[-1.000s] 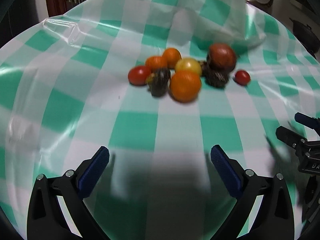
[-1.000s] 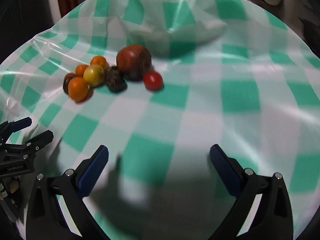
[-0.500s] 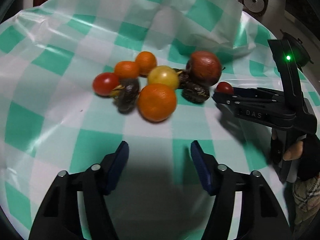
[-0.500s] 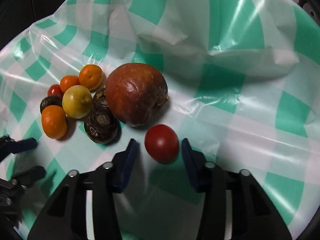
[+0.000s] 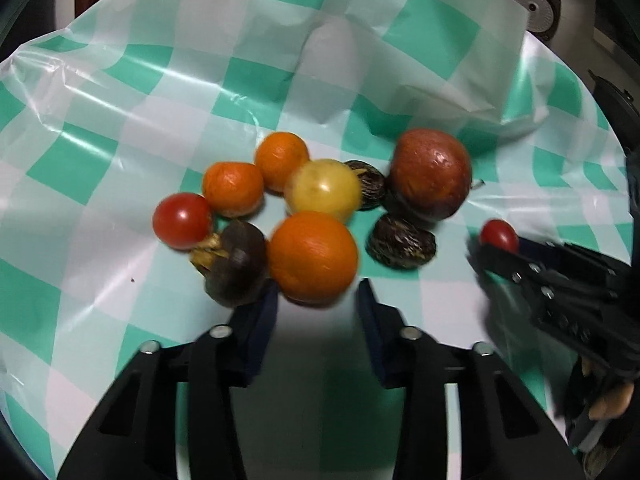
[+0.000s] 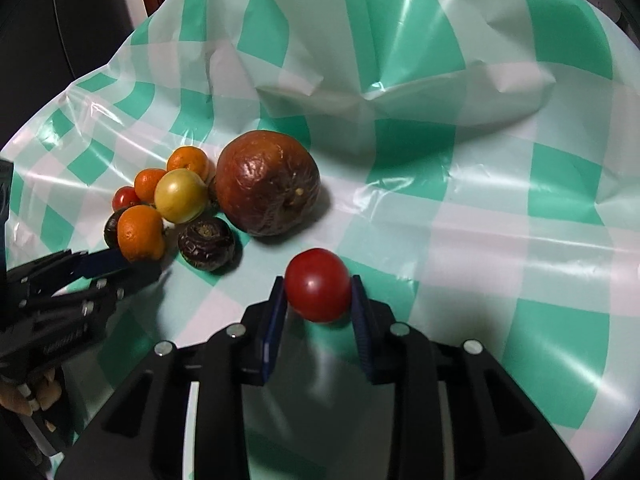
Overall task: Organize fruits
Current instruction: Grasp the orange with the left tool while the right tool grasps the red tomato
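A heap of fruit lies on a green-and-white checked cloth (image 5: 100, 168). My left gripper (image 5: 316, 296) is partly open, its blue pads either side of the near edge of a large orange (image 5: 312, 258). Behind it are a yellow fruit (image 5: 324, 190), two small oranges (image 5: 232, 188), a red tomato (image 5: 182, 220), dark wrinkled fruits (image 5: 400, 242) and a big brown-red fruit (image 5: 430, 172). My right gripper (image 6: 318, 300) has its pads against both sides of a separate red tomato (image 6: 318, 290) on the cloth. It also shows in the left wrist view (image 5: 498, 236).
The cloth is creased and rises in a fold (image 6: 360, 92) behind the fruit. Dark furniture (image 6: 60, 20) stands beyond the cloth's far left edge. A round grey device (image 5: 534, 4) sits at the far right.
Both grippers have moved forward and narrowed. The left one has reached the large orange. The right one has closed in on the lone red tomato.
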The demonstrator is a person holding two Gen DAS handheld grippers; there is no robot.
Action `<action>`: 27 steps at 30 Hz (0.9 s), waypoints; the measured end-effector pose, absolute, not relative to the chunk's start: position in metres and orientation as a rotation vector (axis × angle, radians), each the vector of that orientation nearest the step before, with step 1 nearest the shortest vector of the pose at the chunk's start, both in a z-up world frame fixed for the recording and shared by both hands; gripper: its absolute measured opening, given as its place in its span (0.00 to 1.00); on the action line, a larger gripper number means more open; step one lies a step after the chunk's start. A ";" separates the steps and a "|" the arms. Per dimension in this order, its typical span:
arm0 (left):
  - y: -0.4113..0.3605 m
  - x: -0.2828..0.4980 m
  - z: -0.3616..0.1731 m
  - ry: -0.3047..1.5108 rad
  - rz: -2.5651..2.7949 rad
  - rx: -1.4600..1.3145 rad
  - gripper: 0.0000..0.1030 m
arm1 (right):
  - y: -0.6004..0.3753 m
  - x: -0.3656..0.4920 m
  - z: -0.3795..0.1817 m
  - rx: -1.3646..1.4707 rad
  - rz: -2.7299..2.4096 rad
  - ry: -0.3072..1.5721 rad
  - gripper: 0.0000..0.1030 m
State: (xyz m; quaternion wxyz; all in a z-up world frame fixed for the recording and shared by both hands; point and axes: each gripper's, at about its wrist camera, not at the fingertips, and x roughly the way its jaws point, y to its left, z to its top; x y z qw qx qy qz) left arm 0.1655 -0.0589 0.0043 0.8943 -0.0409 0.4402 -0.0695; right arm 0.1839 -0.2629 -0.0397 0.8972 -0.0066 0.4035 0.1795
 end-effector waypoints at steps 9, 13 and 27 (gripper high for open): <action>-0.047 0.134 0.005 0.924 -0.209 -0.169 0.33 | -0.266 0.149 -0.040 0.034 0.364 0.841 0.31; -0.056 0.131 0.005 0.937 -0.196 -0.105 0.42 | -0.264 0.131 -0.041 0.022 0.352 0.846 0.31; -0.051 0.105 0.013 0.866 -0.157 -0.061 0.37 | -0.259 0.093 -0.043 0.011 0.304 0.839 0.31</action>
